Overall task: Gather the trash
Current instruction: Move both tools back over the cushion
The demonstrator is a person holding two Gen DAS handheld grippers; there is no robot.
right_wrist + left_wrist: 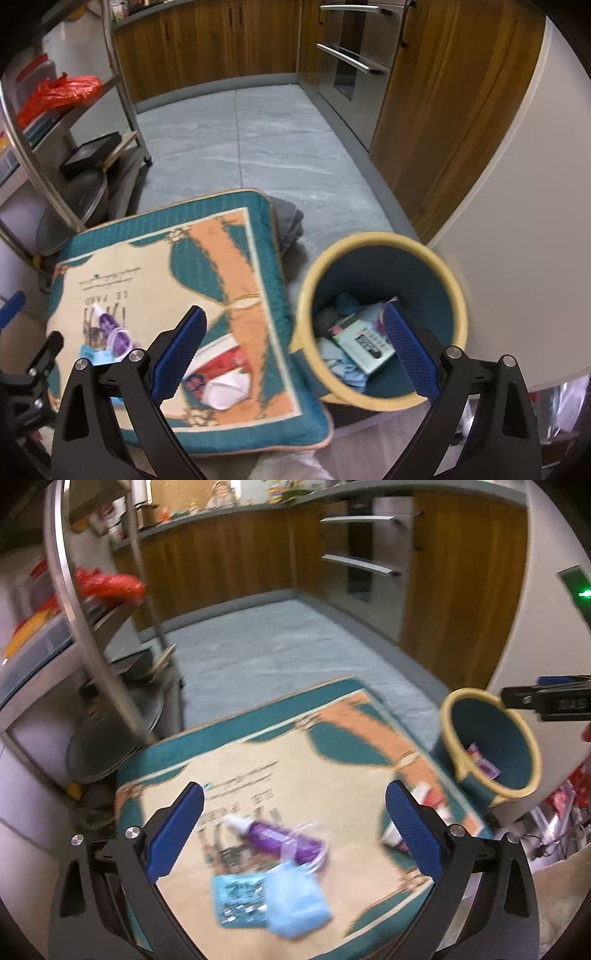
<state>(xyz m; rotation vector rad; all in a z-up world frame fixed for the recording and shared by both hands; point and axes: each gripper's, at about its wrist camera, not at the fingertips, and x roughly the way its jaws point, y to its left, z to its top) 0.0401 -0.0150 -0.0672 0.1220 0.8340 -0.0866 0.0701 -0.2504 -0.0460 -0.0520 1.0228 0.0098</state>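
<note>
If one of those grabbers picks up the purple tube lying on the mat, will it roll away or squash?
The purple tube looks rounded and lies on its side, so a nudge might roll it, though the soft mat should slow it. It seems like light plastic, so probably easy to lift; it may dent slightly under the pads.

The left gripper [293,834] points steeply downward, its blue-padded jaws spread wide, nothing between them. The right gripper [293,354] tilts down more steeply, jaws likewise wide apart and empty. In the left wrist view the right gripper's black frame juts in at 3 o'clock; in the right wrist view the left gripper's frame sits at 8 o'clock
</note>
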